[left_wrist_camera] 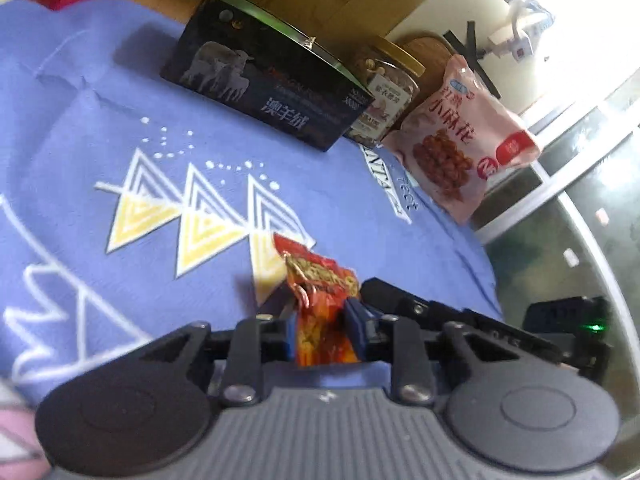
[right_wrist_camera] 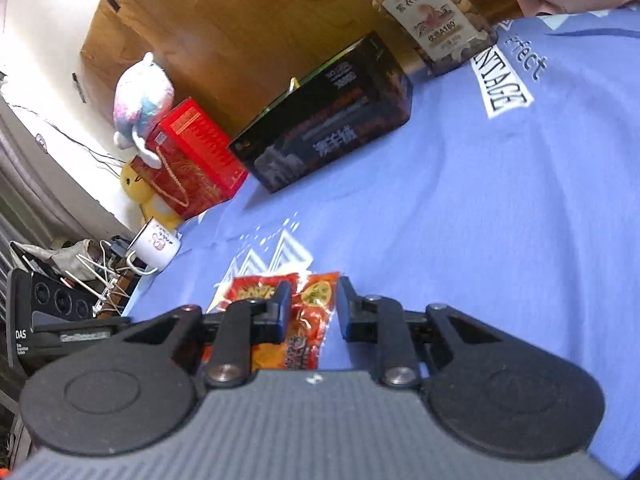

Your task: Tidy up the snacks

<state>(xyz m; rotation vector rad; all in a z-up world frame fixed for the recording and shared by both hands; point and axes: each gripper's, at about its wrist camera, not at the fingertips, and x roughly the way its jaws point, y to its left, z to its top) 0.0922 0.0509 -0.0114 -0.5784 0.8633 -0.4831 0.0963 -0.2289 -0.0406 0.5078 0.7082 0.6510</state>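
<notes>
A crumpled red-and-orange snack packet (left_wrist_camera: 320,300) stands up off the blue printed cloth (left_wrist_camera: 120,152), pinched between the blue pads of my left gripper (left_wrist_camera: 322,330), which is shut on it. In the right wrist view an orange-red packet (right_wrist_camera: 314,312) lies on the cloth (right_wrist_camera: 480,200) between the fingers of my right gripper (right_wrist_camera: 314,304). The left finger overlaps its edge and a sliver of cloth shows beside the right finger, so the jaws stand open around it. A second red packet (right_wrist_camera: 252,290) lies just left of them, partly hidden by the left finger.
At the cloth's far edge stand a black box with sheep on it (left_wrist_camera: 264,80) (right_wrist_camera: 332,128), a nut jar (left_wrist_camera: 384,92) (right_wrist_camera: 436,16) and a pink bag of fried twists (left_wrist_camera: 460,140). A red box (right_wrist_camera: 188,156), plush toys (right_wrist_camera: 140,96), a mug (right_wrist_camera: 156,248) and cables crowd the left.
</notes>
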